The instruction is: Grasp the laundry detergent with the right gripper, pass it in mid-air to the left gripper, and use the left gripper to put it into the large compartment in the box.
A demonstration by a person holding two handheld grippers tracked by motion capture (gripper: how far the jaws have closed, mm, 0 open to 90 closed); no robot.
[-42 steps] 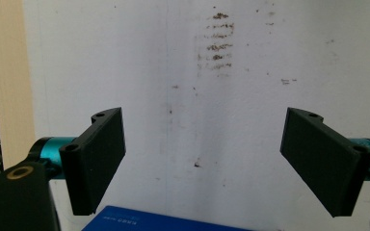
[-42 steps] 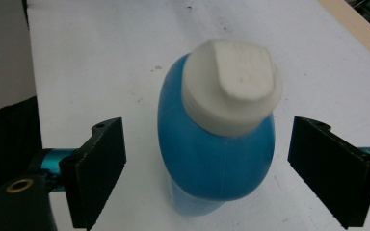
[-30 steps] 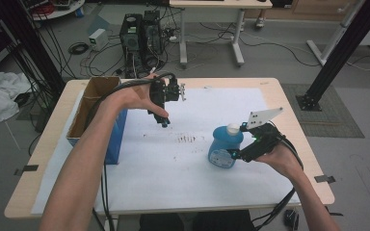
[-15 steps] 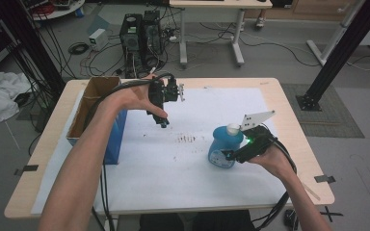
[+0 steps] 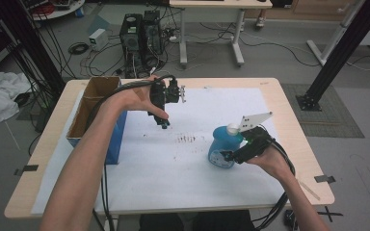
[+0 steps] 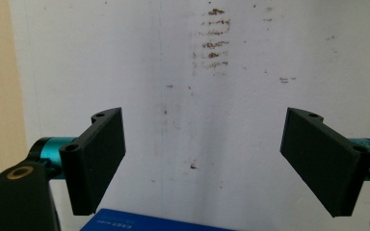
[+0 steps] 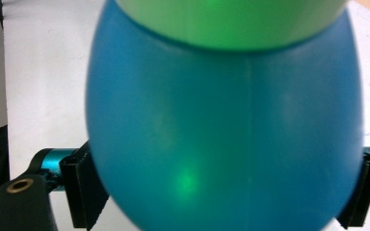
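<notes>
Right gripper (image 5: 229,156) clamped on a blue bottle (image 5: 221,147); left gripper (image 5: 165,124) spread wide and empty above the table.

Seen from the high view, standing upright toward the right of a white sheet (image 5: 173,163) covering a wooden table (image 5: 298,144), with a rounded blue body and a pale cap. Gripped low on that body from the right side by the right gripper; in the right gripper view, pressed between both black jaws, one against each flank of the bottle (image 7: 221,130), under a green band at the top. Held raised over the sheet's left-centre, pointing down, jaws far apart with nothing between them in the left gripper view except stained white sheet (image 6: 197,96). Just left of that gripper, an open cardboard box (image 5: 94,103) beside a blue box (image 5: 115,139).
</notes>
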